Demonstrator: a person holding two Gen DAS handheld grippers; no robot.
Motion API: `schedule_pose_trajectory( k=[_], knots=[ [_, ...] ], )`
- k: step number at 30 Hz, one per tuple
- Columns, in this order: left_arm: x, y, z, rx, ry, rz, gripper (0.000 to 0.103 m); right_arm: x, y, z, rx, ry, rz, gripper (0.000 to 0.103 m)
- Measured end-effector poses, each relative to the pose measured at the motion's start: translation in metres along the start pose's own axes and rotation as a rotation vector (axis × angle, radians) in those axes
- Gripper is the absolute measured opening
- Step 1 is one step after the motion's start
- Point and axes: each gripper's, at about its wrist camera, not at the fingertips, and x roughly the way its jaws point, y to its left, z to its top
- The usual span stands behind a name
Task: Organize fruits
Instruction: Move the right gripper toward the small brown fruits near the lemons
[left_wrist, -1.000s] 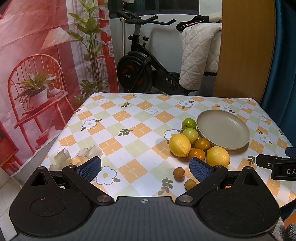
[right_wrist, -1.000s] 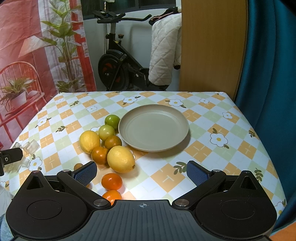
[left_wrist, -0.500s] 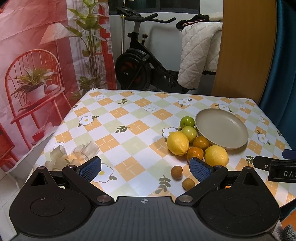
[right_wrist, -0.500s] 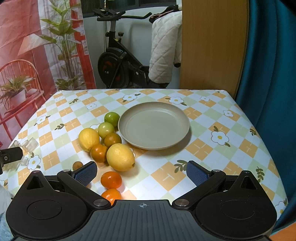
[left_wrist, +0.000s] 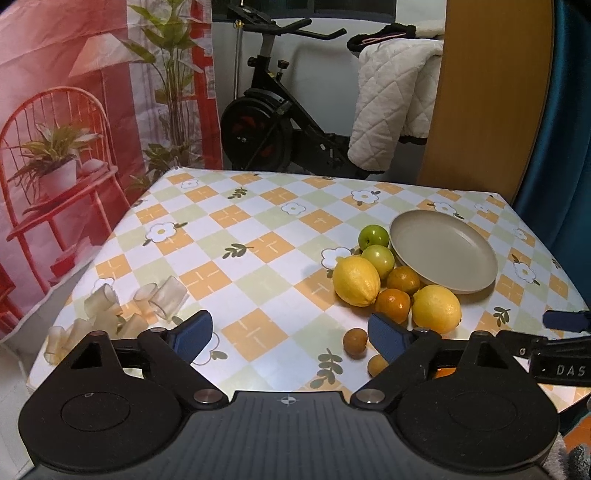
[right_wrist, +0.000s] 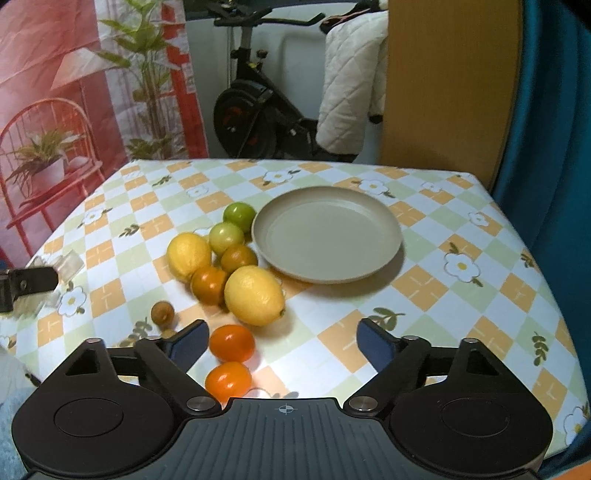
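A beige plate (right_wrist: 327, 232) lies bare on the checked tablecloth (right_wrist: 443, 295), and again as the plate (left_wrist: 443, 254) in the left wrist view. Left of it cluster two lemons (right_wrist: 255, 295) (right_wrist: 188, 254), two green fruits (right_wrist: 239, 216), and several oranges (right_wrist: 232, 342). Two small brown fruits (left_wrist: 355, 342) lie nearer the front. My left gripper (left_wrist: 291, 332) hovers above the cloth, its jaws closing with nothing between them. My right gripper (right_wrist: 282, 341) is closing too, over the near oranges, gripping nothing.
Several clear plastic cups (left_wrist: 162, 299) lie tipped at the table's left corner. Behind the table stand an exercise bike (left_wrist: 273, 125), a quilted white blanket (left_wrist: 391, 107), a wooden panel (left_wrist: 487, 96) and a blue curtain (right_wrist: 554, 110). A red printed backdrop (left_wrist: 66, 110) hangs at left.
Both grippers' jaws have drawn a little closer together. The right gripper has sunk slightly toward the fruit, which now looks larger and nearer.
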Motion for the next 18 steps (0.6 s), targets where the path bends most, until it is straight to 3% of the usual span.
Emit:
schedule_pose_trajectory(
  k=[12, 18],
  knots=[
    [0.014, 0.016, 0.001, -0.027, 0.011, -0.061, 0.076, 0.019, 0.029, -0.003, -0.111, 0.029, 0.134, 0.057],
    [0.020, 0.024, 0.005, -0.034, -0.010, -0.063, 0.071, 0.035, 0.047, 0.002, -0.168, 0.047, 0.200, 0.056]
  ],
)
